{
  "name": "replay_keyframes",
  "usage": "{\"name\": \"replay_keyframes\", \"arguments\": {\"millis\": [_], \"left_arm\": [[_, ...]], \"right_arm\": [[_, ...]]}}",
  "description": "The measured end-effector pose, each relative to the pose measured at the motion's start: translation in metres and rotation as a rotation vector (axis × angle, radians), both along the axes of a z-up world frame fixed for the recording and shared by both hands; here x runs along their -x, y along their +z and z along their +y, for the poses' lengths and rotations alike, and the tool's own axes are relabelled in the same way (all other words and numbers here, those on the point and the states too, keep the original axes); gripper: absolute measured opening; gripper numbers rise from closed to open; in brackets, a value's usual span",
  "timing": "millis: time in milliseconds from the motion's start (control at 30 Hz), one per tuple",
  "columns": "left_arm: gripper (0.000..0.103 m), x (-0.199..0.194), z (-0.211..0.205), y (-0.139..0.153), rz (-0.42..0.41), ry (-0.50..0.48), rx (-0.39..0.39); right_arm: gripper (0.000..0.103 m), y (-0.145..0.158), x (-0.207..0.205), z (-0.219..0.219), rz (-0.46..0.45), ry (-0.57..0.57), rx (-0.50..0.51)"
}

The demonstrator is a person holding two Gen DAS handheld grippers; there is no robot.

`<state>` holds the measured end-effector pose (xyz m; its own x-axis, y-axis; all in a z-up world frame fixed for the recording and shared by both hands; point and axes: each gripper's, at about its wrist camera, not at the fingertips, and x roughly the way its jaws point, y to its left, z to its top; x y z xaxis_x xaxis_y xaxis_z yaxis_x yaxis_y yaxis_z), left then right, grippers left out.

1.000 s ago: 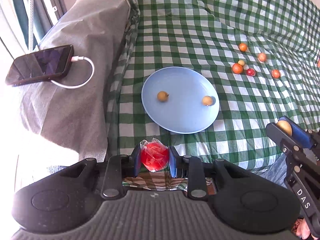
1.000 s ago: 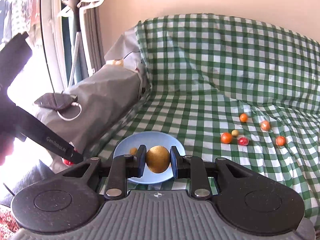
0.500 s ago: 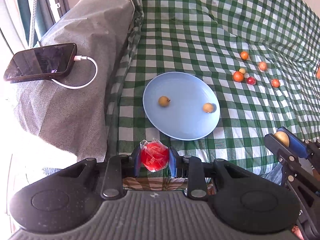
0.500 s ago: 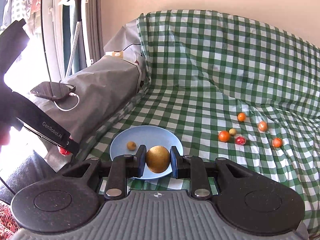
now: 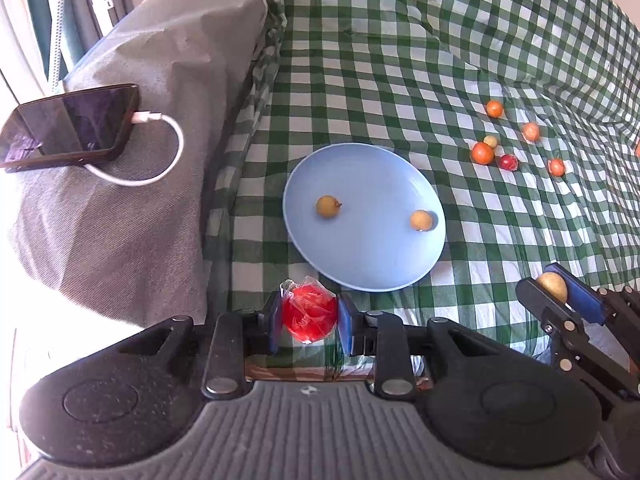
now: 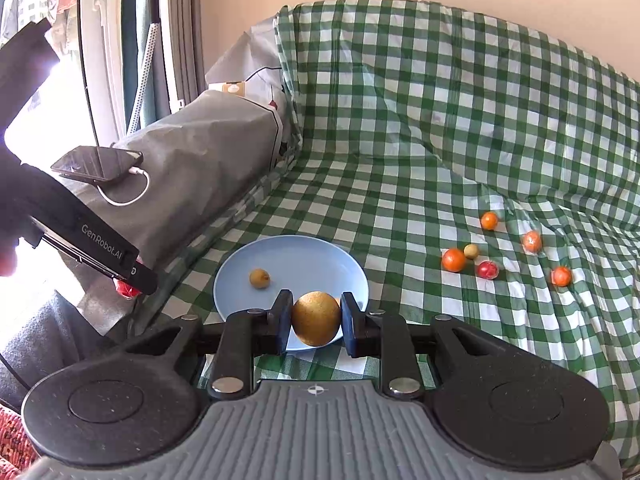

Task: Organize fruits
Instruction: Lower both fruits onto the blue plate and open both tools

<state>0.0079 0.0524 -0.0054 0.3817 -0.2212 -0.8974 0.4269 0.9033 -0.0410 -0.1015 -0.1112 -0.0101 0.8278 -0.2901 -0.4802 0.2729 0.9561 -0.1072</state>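
A round golden-brown fruit (image 6: 316, 319) is clamped in the right gripper (image 6: 316, 322), and a red plastic-wrapped fruit (image 5: 308, 312) in the left gripper (image 5: 308, 316). The round pale-blue plate (image 6: 320, 252) is seen just beyond both, at centre frame, nearer the right gripper.

Both grippers a little lower, blue plate (image 5: 362, 256) nearer, phone (image 6: 96, 165) lower in right view

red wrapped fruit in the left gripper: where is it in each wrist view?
Left wrist: red wrapped fruit at bottom centre, clamped in the left gripper, just below the blue plate.
Right wrist: only a red sliver at the left edge, under the left gripper's finger, left of the plate.
Shared landmark: the blue plate.
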Motion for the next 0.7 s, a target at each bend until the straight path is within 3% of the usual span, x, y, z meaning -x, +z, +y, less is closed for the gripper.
{"name": "replay_keyframes", "arguments": {"millis": [700], "left_arm": [[0.031,-0.074,-0.067,-0.082,0.073,-0.05,-0.104]], "right_arm": [[0.027,-0.052,-0.095,-0.036,0.149,0.002,-0.016]]}}
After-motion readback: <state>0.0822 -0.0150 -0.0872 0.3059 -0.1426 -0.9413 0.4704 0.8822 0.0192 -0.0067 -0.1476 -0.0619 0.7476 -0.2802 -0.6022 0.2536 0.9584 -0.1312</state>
